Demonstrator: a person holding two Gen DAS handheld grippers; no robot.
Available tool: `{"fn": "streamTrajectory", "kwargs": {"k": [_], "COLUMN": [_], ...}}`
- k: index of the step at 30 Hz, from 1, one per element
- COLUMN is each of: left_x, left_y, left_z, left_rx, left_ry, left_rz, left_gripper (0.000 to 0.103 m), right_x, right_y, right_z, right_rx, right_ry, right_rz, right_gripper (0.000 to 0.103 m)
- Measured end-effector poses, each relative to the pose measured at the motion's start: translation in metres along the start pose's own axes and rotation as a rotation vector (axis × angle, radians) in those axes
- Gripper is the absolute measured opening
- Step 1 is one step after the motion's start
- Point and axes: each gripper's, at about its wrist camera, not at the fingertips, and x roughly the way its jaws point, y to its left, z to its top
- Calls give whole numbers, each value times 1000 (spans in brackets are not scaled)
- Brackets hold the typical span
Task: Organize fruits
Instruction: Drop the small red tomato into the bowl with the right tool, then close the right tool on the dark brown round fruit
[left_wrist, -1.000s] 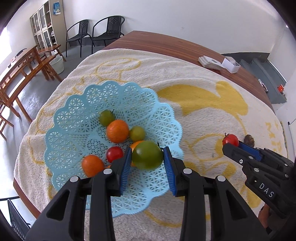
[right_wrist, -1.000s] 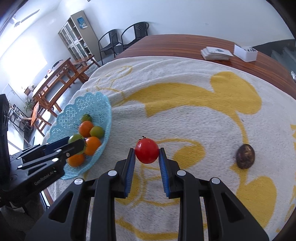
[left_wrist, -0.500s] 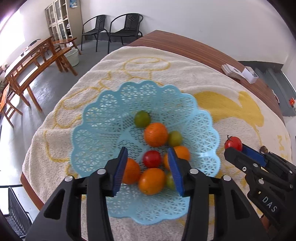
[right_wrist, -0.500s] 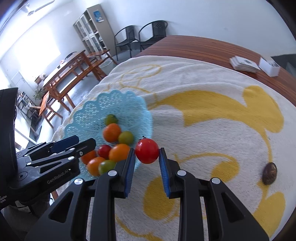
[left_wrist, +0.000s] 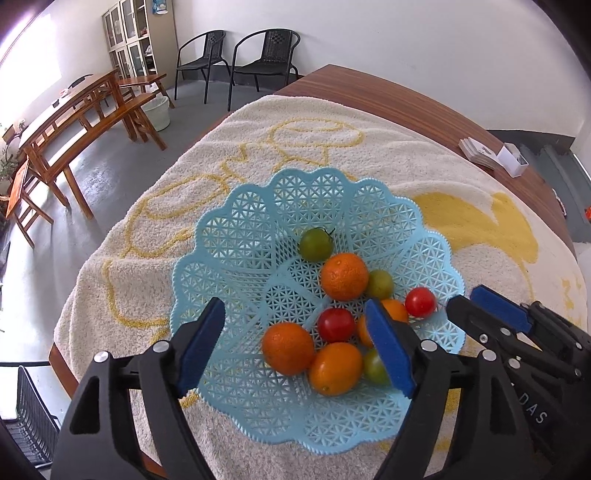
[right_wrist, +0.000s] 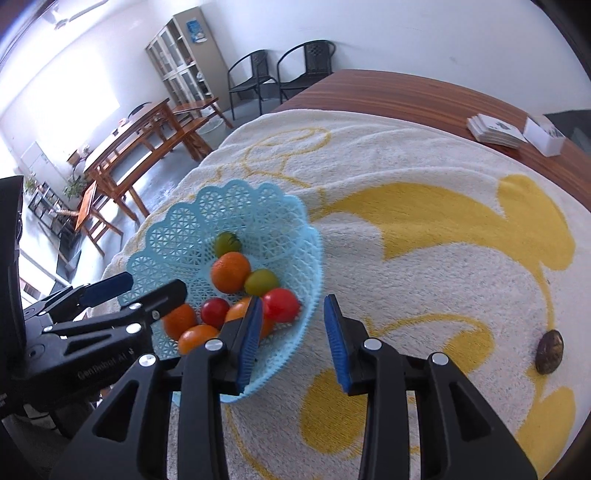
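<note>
A red tomato (right_wrist: 281, 305) is lying inside the light blue lattice basket (left_wrist: 236, 236), just within the rim on the side nearest the right gripper (right_wrist: 293, 343), and it is touching an orange fruit beside it. Around it the basket is holding a large orange (left_wrist: 344, 276) near its middle, a green tomato (left_wrist: 315, 244) toward the far wall, a smaller yellow-green tomato (left_wrist: 379, 283) against the large orange, a second red tomato (left_wrist: 336, 325), another orange (left_wrist: 288, 348) and an orange-yellow tomato (left_wrist: 335, 368) toward the near side, with one more green fruit (left_wrist: 373, 365) partly hiding behind a finger pad. The right gripper is hovering over the basket's rim with its jaws spread wide and nothing between them, the tomato sitting free just beyond its left pad. The left gripper (left_wrist: 295, 347) is hanging above the near half of the basket, its blue pads also standing wide apart and gripping nothing. The basket is resting on a cream towel with yellow patterning (right_wrist: 424, 229) that is covering a wooden table (right_wrist: 388, 92). On the towel, well apart from the basket on the right gripper's side, a dark brown wrinkled fruit (right_wrist: 549, 351) is lying alone. Far beyond the basket, at the table's back edge, a stack of cards (right_wrist: 495, 128) and a small white box (right_wrist: 545, 137) are sitting side by side.
</note>
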Motion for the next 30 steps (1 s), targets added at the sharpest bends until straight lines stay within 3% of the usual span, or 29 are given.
{"fn": "streamTrajectory", "kwargs": {"k": [11,14,15,22,30], "left_x": [2,2,2,3,3], "left_y": [-23,-29,-31,-38,-40], "left_z": [8,9,10,10,9], "left_rx": [60,70,73,90,93], "left_ry": [-10,-11,-12,-12,-11], "left_rz": [-23,-28,-29,-33,-33], "left_gripper": [83,83,83,83,83], "right_x": [-17,-23,-25,-41,-40], "right_y": [-60,-86,-94,-158,-185], "right_z": [-14,-20,-21,-35,-41], "right_rx": [155,217,236,373,417], "right_ry": [-34,-48,-51,-60,-52], "right_rz": [-119,-185,-206,-345,-398], "right_gripper": [37,53,54,54,54]}}
